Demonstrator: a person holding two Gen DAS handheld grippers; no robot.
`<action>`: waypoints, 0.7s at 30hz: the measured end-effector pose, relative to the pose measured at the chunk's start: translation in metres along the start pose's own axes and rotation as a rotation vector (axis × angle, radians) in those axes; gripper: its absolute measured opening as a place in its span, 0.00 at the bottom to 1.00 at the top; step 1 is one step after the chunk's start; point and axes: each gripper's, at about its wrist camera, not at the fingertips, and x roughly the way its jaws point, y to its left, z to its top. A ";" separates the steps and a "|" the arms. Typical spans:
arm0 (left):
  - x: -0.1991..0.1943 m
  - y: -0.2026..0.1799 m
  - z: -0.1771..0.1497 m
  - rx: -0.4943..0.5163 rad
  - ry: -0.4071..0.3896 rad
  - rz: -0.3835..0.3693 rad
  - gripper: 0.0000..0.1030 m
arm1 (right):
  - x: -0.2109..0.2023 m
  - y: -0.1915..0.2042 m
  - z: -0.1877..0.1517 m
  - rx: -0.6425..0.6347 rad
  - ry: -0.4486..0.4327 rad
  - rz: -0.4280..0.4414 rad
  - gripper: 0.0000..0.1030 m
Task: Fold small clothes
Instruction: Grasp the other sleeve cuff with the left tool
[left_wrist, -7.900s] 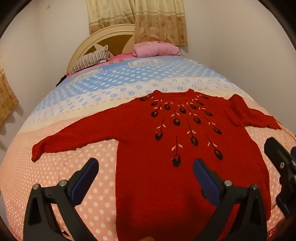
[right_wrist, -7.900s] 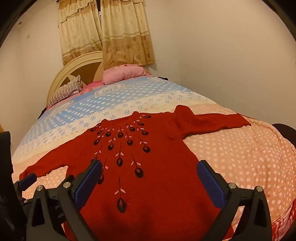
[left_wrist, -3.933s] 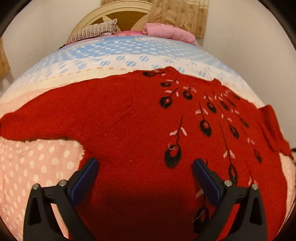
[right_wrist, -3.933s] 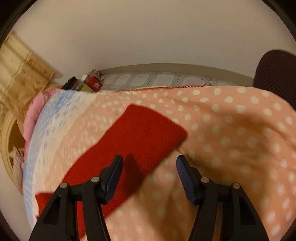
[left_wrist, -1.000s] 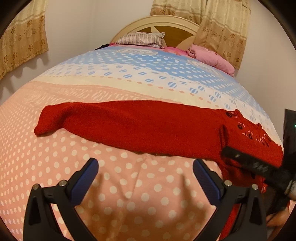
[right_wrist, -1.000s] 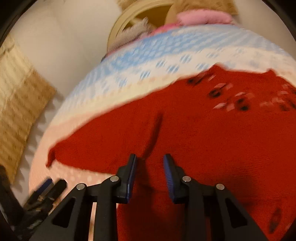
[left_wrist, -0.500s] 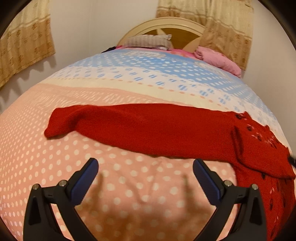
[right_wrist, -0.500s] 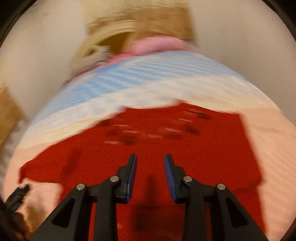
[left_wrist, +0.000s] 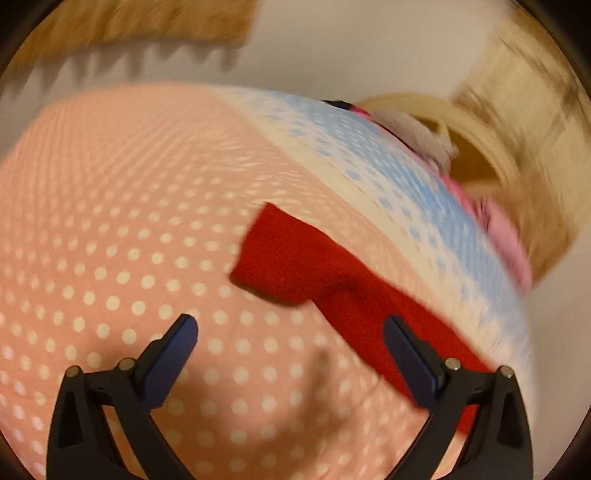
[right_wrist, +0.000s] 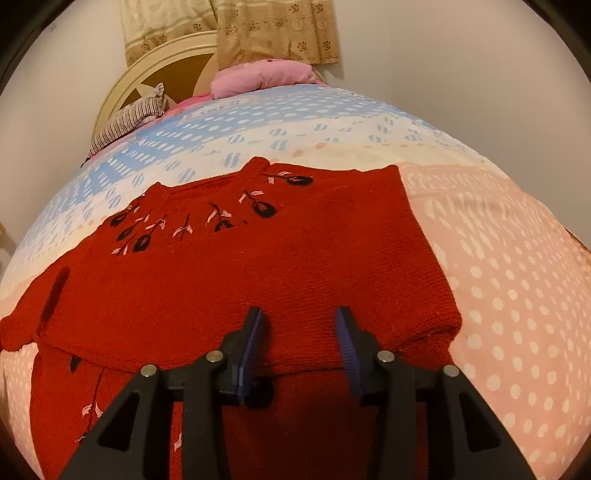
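left gripper (left_wrist: 291, 354) hangs with jaws released above the dotted bedspread (left_wrist: 92, 221) — the red sweater sleeve (left_wrist: 295, 258) lies just beyond. right gripper (right_wrist: 299, 332), jaws opening and holding nothing, hovers over the red sweater (right_wrist: 240, 277), its right side folded inward.

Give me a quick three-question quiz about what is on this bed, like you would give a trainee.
1. True or false: the right sleeve of the red sweater is folded across its body.
2. Which lies nearest the left gripper? A) the pink pillow B) the sweater's left sleeve C) the striped pillow
3. Is anything pinched between the fingers of the right gripper?

Key: 1. True; it lies over the chest. 2. B; the sleeve lies flat on the dotted bedspread. 3. No; the gripper is opening, nothing held.
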 end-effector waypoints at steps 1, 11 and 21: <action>0.003 0.008 0.003 -0.053 0.006 -0.015 0.90 | 0.000 -0.001 -0.001 0.000 0.000 0.003 0.42; 0.032 -0.009 -0.012 -0.155 0.091 -0.148 0.76 | 0.001 0.005 -0.002 -0.030 0.004 -0.010 0.48; 0.073 -0.018 0.013 -0.136 0.077 -0.211 0.17 | 0.002 0.004 -0.003 -0.029 0.004 -0.009 0.48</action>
